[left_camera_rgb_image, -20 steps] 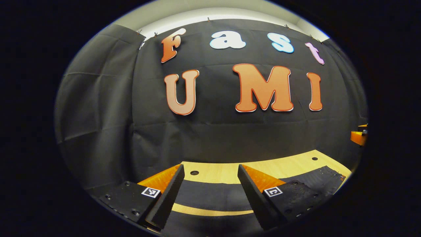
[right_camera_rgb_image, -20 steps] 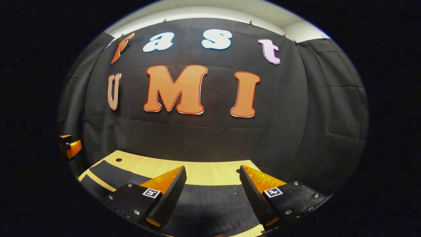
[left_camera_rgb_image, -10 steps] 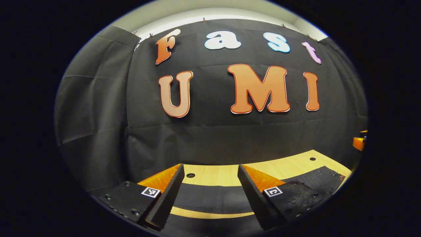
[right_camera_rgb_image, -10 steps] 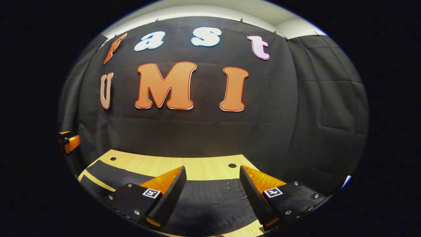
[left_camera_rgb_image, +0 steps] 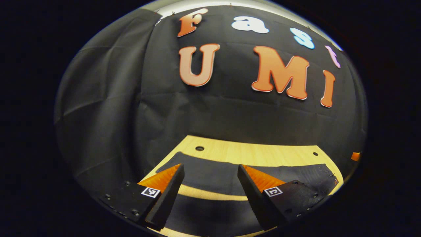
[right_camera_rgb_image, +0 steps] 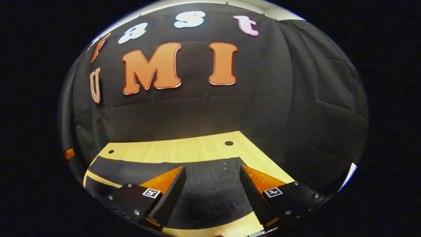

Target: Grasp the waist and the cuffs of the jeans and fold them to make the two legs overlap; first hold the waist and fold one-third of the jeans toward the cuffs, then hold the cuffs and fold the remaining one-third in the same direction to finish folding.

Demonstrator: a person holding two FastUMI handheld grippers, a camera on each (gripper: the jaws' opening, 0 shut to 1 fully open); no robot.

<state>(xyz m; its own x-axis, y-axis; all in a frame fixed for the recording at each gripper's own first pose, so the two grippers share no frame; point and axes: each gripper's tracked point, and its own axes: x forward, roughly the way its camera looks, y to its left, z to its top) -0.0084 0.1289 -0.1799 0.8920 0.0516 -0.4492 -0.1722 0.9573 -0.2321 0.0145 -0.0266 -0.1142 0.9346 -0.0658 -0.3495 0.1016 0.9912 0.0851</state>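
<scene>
Dark jeans (left_camera_rgb_image: 210,174) spread flat on a pale wooden table (left_camera_rgb_image: 256,153), legs lying side by side with a thin strip of bare wood showing between them. In the left gripper view, left gripper (left_camera_rgb_image: 210,171) poised above the leg end of the jeans, fingers wide apart, nothing between them, no contact with the cloth visible. Cuff end (left_camera_rgb_image: 167,166) just ahead of the left finger, near the table's edge by the black cloth wall (left_camera_rgb_image: 108,108). Far leg running off to the right toward a rougher, thicker end (left_camera_rgb_image: 324,176). Two round holes in the wood beyond the jeans (left_camera_rgb_image: 199,148).

In the right gripper view, right gripper (right_camera_rgb_image: 213,172) likewise hanging over the jeans (right_camera_rgb_image: 210,184), released, fingers spread and empty. Waist part of the jeans (right_camera_rgb_image: 227,166) lying between and just ahead of the fingers, with stitching and small rivets faintly visible there. Legs stretching away to the left toward the far corner of the table (right_camera_rgb_image: 184,149). Bare wood visible at the near edge below the fingers.

Both grippers tilted forward and downward over the table, looking toward the wall. A small bit of the other gripper at the far right edge of the left gripper view (left_camera_rgb_image: 355,156) and at the far left edge of the right gripper view (right_camera_rgb_image: 68,153).
</scene>
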